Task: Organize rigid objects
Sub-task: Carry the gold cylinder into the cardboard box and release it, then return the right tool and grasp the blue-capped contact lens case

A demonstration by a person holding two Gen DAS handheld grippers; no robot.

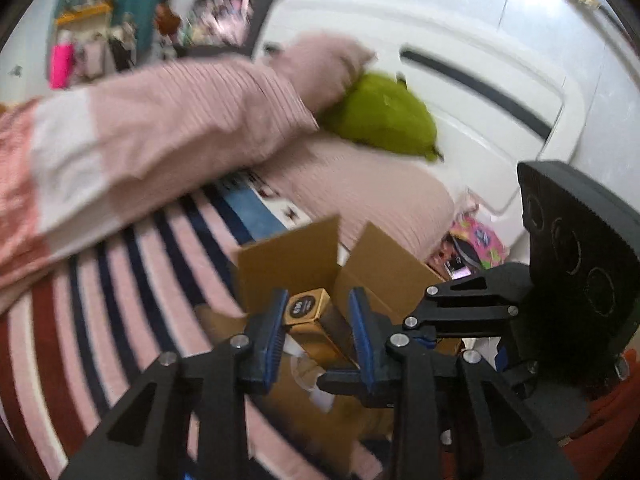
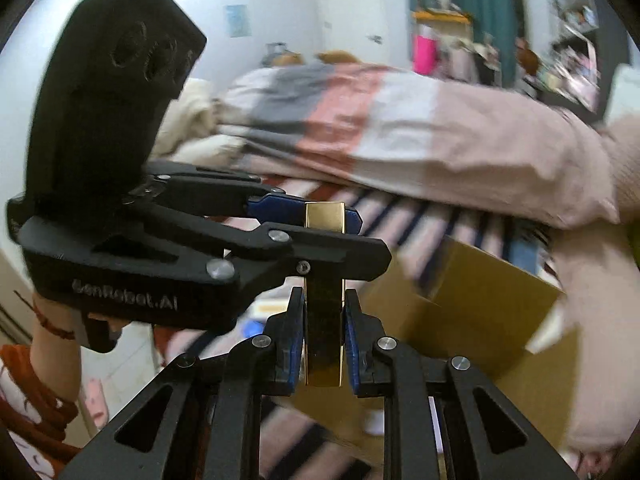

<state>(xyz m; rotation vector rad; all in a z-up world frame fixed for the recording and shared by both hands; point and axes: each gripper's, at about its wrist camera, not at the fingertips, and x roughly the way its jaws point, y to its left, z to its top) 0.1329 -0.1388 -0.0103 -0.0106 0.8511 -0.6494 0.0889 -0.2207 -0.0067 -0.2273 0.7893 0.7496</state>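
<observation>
A long gold box (image 2: 323, 320) with a dark round label on its end (image 1: 306, 307) is held above an open cardboard box (image 1: 320, 272) on the striped bed. My right gripper (image 2: 323, 312) is shut on the gold box's near end. My left gripper (image 1: 318, 320) has its blue pads on either side of the box's far end, with a gap visible at each side. In the right wrist view the left gripper (image 2: 320, 236) crosses from the left and straddles the gold box. In the left wrist view the right gripper (image 1: 420, 336) reaches in from the right.
The cardboard box (image 2: 472, 308) has raised flaps. A pink quilt (image 1: 168, 120), a green pillow (image 1: 384, 116) and a white headboard (image 1: 480, 92) lie behind. Colourful clutter (image 1: 476, 244) sits beside the bed. A person's arm in an orange sleeve (image 2: 44, 368) shows lower left.
</observation>
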